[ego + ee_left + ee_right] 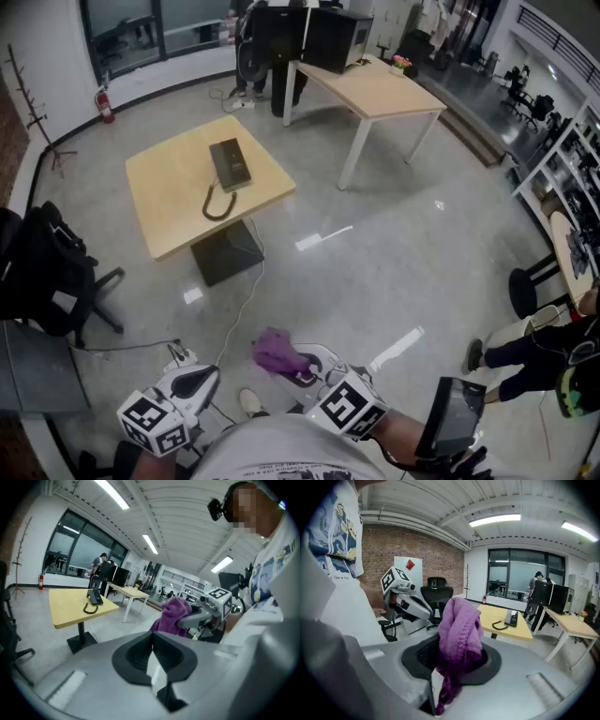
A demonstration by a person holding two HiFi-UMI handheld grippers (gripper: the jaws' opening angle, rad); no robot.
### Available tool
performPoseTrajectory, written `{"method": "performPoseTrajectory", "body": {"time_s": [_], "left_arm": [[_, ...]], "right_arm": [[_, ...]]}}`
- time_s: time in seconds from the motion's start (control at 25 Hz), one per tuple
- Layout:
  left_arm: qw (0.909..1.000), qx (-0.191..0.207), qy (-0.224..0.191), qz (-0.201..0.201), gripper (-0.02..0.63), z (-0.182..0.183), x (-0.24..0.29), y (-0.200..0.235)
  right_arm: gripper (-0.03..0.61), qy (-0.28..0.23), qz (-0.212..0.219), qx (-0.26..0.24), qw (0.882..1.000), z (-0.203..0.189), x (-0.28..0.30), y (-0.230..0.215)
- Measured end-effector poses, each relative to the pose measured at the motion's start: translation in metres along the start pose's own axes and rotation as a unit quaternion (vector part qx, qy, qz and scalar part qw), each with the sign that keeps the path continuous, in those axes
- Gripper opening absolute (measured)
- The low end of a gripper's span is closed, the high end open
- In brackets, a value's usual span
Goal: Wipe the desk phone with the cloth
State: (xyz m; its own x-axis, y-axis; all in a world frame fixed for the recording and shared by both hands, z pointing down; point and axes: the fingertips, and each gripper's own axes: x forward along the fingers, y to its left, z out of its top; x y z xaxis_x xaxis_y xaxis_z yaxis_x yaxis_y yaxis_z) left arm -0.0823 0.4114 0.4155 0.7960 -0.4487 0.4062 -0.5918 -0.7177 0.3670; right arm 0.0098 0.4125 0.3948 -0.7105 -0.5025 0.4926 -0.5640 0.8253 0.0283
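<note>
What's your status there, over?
Left gripper shut, empty. Right gripper shut on purple knitted cloth. Black desk phone on square yellow wooden table, far ahead, not reached. Grey floor between.

One cloth (277,352), solid purple. One desk phone (230,164), black, cord black. One worktop (169,202), pale yellow wood tone on a dark base. The left gripper (180,361) and right gripper (305,367), light grey shells, cubes patterned with black-and-white square markers. The floor (375,262), glossy grey. One fire extinguisher (105,101), red. One brick wall (417,545), reddish-brown.
</note>
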Motion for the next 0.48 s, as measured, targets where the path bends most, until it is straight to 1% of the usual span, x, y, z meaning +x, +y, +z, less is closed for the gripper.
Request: {"method": "performPoseTrajectory", "body": {"time_s": [0.2, 0.48], "left_arm": [[0.9995, 0.008, 0.003, -0.030, 0.006, 0.000, 0.002, 0.008], [0.9991, -0.003, 0.001, -0.042, 0.006, -0.002, -0.004, 0.019]], "right_arm": [[0.104, 0.017, -0.020, 0.008, 1.000, 0.000, 0.003, 0.000], [0.107, 0.023, -0.024, 0.029, 0.999, 0.005, 0.013, 0.005]]}}
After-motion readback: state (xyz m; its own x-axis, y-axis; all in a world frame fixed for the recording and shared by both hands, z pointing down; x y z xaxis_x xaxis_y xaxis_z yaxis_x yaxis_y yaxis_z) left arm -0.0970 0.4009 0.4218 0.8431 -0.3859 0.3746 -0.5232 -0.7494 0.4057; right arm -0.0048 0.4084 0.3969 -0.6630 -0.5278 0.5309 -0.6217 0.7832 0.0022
